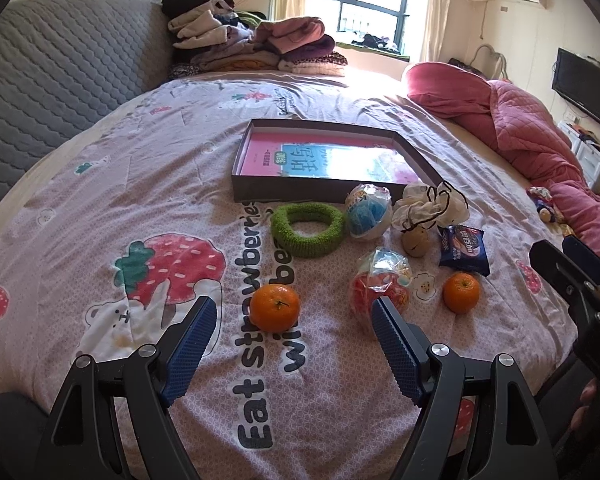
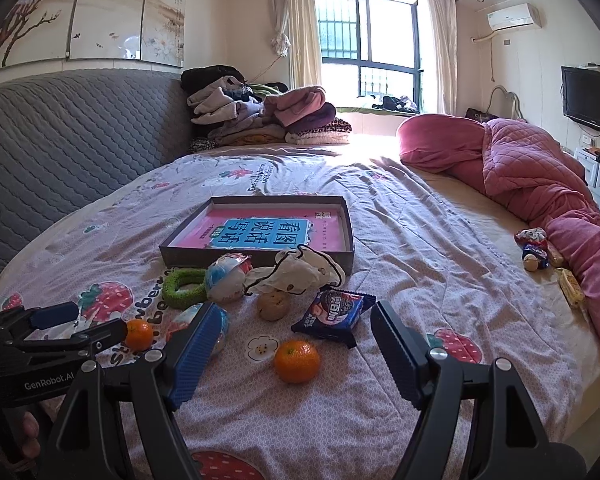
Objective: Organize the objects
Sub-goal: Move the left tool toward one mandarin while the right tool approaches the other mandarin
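A dark shallow box (image 1: 312, 190) (image 2: 256, 258) holding a pink and blue book lies on the bed. In front of it lie a green ring (image 1: 307, 229) (image 2: 184, 287), a blue and white ball (image 1: 369, 211) (image 2: 226, 280), a white cloth pouch (image 1: 428, 204) (image 2: 296, 270), a brown round thing (image 1: 415, 241) (image 2: 274, 305), a blue snack pack (image 1: 463, 247) (image 2: 334, 314), a wrapped red ball (image 1: 380, 284) and two oranges (image 1: 275, 307) (image 1: 461, 292) (image 2: 297, 361) (image 2: 139, 334). My left gripper (image 1: 292, 312) is open, just before the left orange. My right gripper (image 2: 294, 320) is open above the right orange.
The bed sheet (image 1: 140, 184) carries strawberry prints. Folded clothes (image 1: 256, 46) are piled at the far end. A pink quilt (image 2: 540, 184) lies along the right side, with small snacks (image 2: 534, 248) beside it. A grey padded headboard (image 1: 60, 64) is at left.
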The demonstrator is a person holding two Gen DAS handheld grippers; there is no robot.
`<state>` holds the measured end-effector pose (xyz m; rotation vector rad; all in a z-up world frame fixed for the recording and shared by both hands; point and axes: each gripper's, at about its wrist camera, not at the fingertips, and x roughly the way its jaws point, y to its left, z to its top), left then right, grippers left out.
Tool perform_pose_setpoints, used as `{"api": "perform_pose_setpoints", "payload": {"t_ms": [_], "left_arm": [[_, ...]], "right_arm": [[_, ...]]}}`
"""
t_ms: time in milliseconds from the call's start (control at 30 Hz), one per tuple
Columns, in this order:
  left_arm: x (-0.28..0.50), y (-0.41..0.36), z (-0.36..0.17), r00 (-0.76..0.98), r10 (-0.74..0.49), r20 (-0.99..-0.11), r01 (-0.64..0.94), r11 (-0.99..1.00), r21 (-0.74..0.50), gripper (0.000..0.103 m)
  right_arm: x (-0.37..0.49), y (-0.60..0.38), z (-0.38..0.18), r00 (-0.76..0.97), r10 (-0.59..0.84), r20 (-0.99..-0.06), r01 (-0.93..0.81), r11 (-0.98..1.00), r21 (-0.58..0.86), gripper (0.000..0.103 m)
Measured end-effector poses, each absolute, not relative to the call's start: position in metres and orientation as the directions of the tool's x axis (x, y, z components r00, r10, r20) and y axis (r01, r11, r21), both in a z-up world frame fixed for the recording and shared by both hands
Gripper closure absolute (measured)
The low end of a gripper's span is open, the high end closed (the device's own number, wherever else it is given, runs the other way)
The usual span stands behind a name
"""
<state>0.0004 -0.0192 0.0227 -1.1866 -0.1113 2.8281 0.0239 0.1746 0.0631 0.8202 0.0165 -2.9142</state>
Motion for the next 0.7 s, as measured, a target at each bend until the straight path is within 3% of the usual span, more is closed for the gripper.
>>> {"api": "perform_pose_setpoints", "payload": {"t_ms": [700], "left_arm": [[-0.033, -0.032, -0.024, -0.615, 0.084, -0.784, -0.004, -0.995, -0.103, 0.022]], "right_arm": [[-0.005, 0.173, 0.007, -0.749, -0.115, -0.652, 0.137, -0.990, 0.016, 0.026]]}}
